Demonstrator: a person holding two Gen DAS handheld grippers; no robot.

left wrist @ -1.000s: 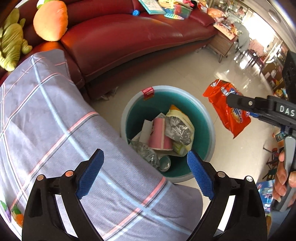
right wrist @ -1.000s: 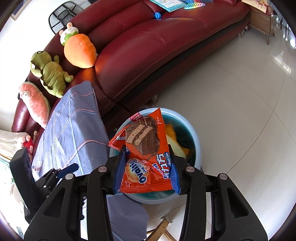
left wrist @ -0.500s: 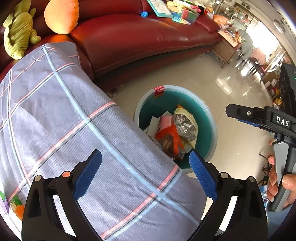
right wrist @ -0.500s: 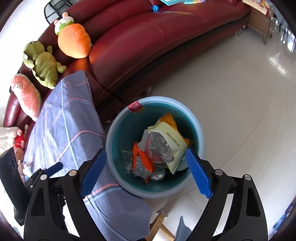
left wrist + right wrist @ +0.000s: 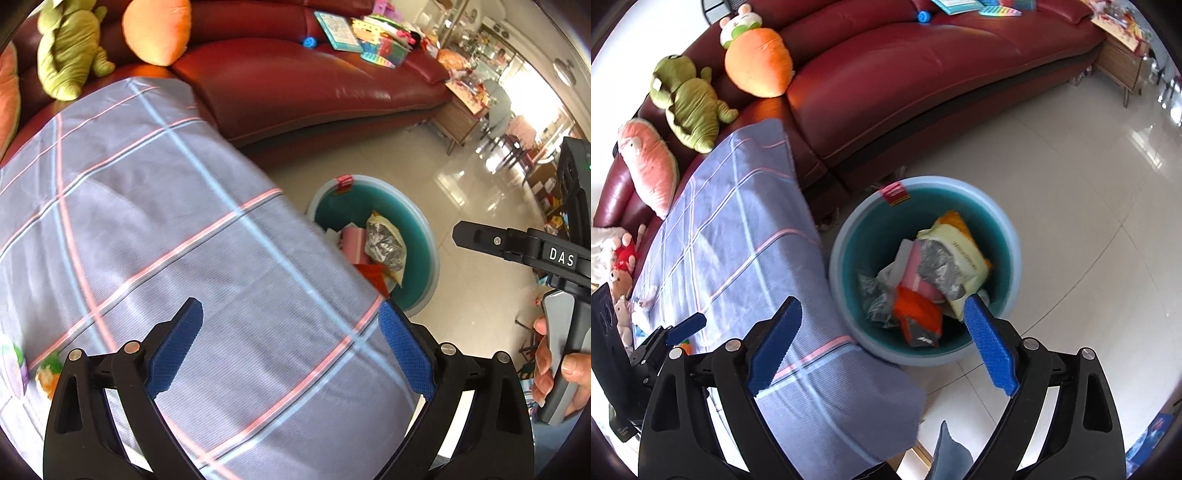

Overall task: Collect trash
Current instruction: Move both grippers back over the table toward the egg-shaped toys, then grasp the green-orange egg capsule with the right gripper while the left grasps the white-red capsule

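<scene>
A light-blue bin (image 5: 923,182) with a teal inside stands on the tiled floor beside the sofa. In it lie an orange snack wrapper (image 5: 916,308), a yellow-white bag (image 5: 964,251), a pink cup (image 5: 919,258) and other wrappers. My right gripper (image 5: 882,302) hovers over the bin's near side, open, with nothing between its blue pads. My left gripper (image 5: 290,305) is open and empty above a checked blue-grey cloth (image 5: 184,221). From there the bin (image 5: 432,243) lies ahead to the right, partly hidden by the cloth. A hand (image 5: 557,365) grips the right gripper's handle.
A red leather sofa (image 5: 923,74) curves behind the bin, with an orange carrot plush (image 5: 757,62), a green plush (image 5: 690,103) and books on it. The cloth (image 5: 738,240) drapes down close beside the bin. A wooden side table (image 5: 465,122) stands at the sofa's far end.
The right gripper opened and the orange snack wrapper it held dropped into the bin. Both grippers drew back from the bin, and the left one now sits further over the cloth.
</scene>
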